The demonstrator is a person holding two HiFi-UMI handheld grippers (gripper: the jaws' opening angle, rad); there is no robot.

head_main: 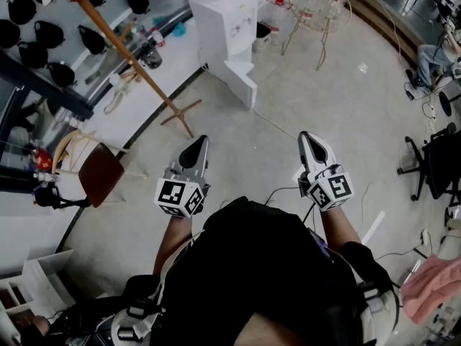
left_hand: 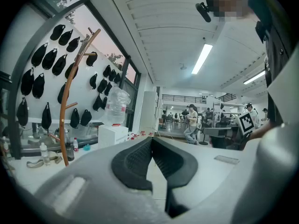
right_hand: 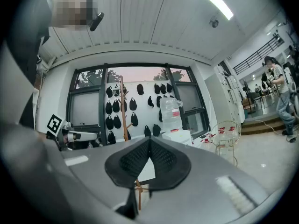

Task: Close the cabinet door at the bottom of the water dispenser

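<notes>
water dispenser [head_main: 225,21] | cabinet door [head_main: 241,81] open, closing pending | left gripper [head_main: 198,144], right gripper [head_main: 308,140]: fingers together, empty, well short

Coat rack [head_main: 126,56] is being stood beside the wall [head_main: 68,13], where black items [head_main: 49,33] are being hung. Brown chair [head_main: 101,173] is being kept near the rack; office chair [head_main: 436,161] is being parked far right.

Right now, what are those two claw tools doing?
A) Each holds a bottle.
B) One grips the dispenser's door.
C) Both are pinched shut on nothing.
C: the left gripper and right gripper have their jaws together and empty, above the floor, short of the water dispenser.
</notes>
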